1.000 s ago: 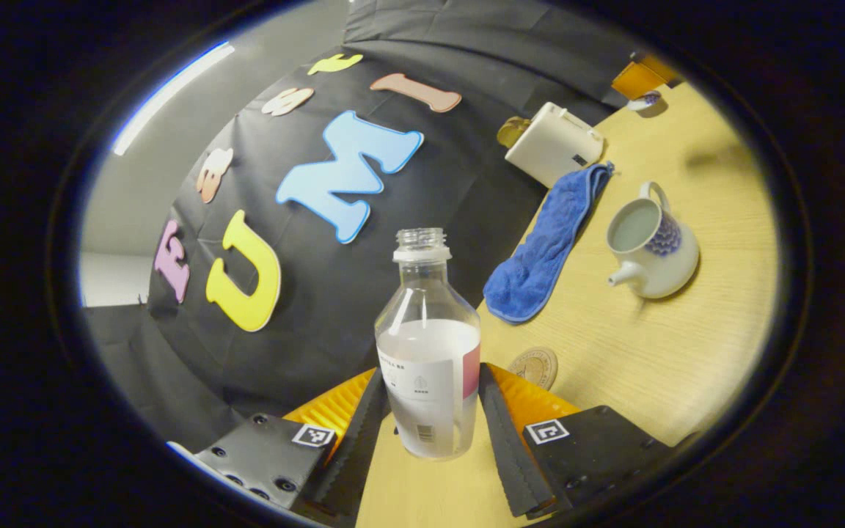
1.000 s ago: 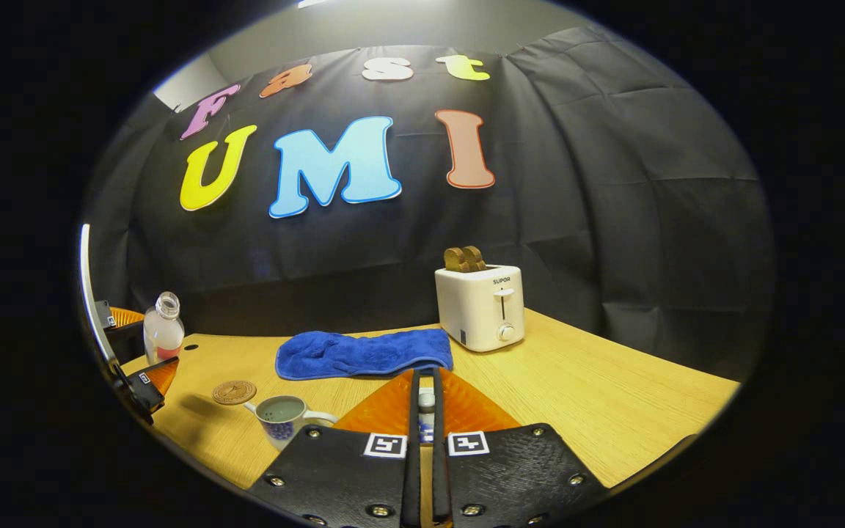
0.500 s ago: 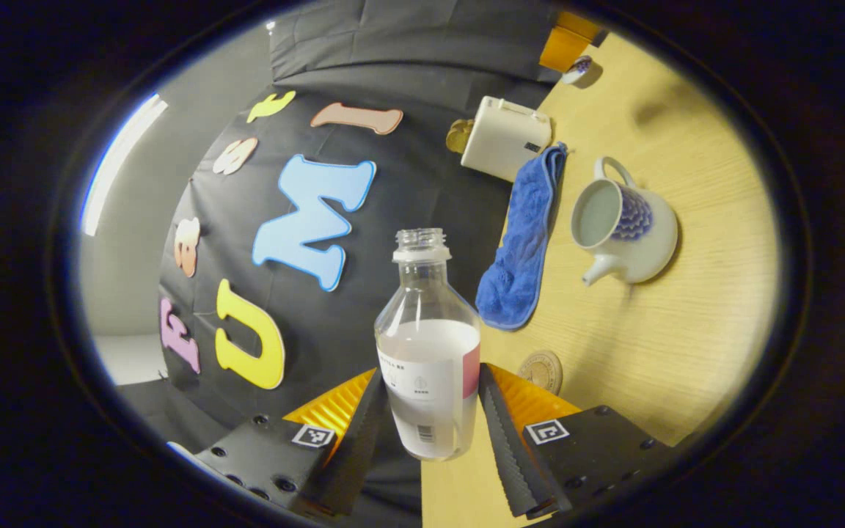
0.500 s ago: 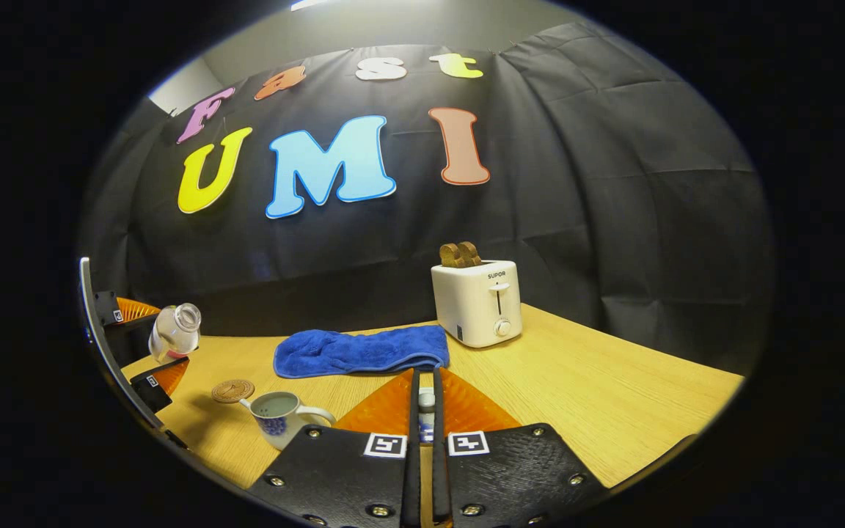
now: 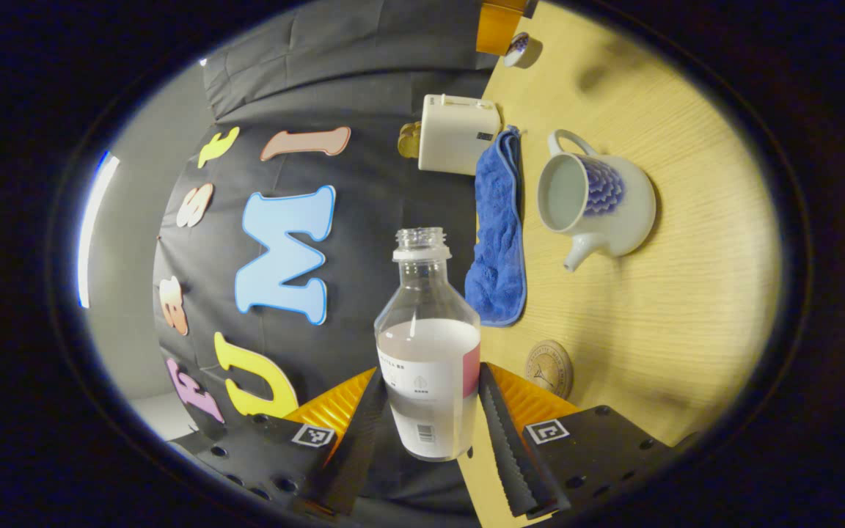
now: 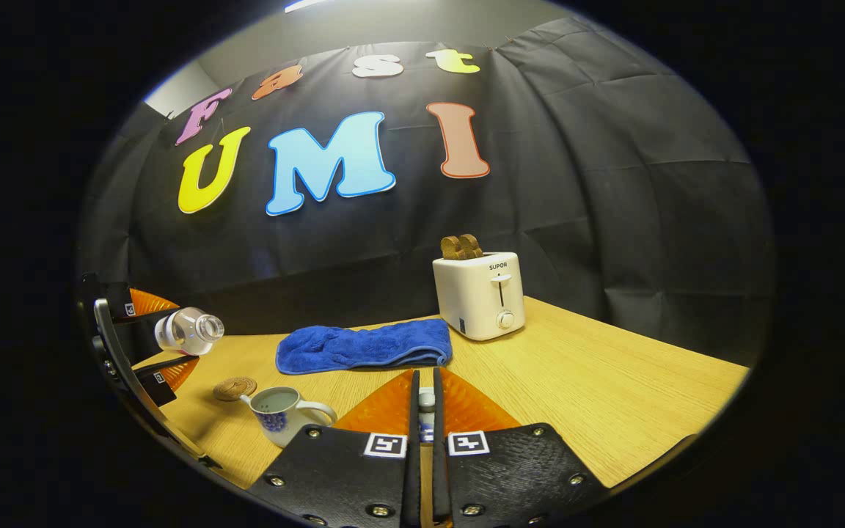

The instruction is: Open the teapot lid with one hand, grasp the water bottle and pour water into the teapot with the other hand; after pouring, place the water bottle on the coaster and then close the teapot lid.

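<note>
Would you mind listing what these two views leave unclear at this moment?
1. Right gripper view: the lid held by the right tool is a sliver, its fingers covering most of it.
2. Left gripper view: the water bottle base sits between the left tool fingers; its label is too small.
3. Both views: the teapot water level is unclear.

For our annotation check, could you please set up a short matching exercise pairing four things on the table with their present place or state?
Things:
1. water bottle
2. teapot
3. coaster
4. blue towel

States:
A. lies in front of the toaster
B. bare on the table
C. lid off, mouth open
D. tipped sideways, uncapped, between the left gripper fingers

Pairs: 1-D, 2-C, 3-B, 4-A
</note>
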A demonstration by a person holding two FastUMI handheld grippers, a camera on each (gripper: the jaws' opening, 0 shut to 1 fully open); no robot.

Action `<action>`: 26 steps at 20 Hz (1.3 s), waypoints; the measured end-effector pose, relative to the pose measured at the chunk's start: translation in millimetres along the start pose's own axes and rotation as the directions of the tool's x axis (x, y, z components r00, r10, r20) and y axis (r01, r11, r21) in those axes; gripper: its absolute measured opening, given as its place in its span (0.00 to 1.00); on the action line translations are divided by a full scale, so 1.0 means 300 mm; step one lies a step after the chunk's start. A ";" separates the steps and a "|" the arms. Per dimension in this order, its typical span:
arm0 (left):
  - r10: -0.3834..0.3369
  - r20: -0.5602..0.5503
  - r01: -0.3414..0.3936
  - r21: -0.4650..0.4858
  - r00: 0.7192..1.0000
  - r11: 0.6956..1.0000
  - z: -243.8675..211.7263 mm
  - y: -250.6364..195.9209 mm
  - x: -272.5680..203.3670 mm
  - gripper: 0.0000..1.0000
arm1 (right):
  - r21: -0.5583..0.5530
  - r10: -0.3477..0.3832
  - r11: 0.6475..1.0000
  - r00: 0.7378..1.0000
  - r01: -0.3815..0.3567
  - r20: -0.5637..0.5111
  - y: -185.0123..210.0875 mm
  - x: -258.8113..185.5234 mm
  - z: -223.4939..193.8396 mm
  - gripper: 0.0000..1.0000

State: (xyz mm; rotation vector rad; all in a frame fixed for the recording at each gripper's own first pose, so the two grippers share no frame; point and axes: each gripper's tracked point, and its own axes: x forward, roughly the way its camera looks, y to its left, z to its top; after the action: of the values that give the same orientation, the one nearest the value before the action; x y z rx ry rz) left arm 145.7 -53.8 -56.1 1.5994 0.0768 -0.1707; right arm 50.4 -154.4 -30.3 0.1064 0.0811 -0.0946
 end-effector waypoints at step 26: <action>-0.002 0.049 -0.014 0.329 0.999 0.944 0.056 0.028 0.019 0.87 | -0.012 0.000 1.000 1.000 0.000 -0.006 0.004 -0.009 -0.002 0.06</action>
State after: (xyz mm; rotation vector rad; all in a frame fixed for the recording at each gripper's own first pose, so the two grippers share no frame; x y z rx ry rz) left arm 151.5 -71.1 -49.2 1.9283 0.0052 -0.2270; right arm 47.7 -153.0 -30.7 0.0951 0.0872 -0.0935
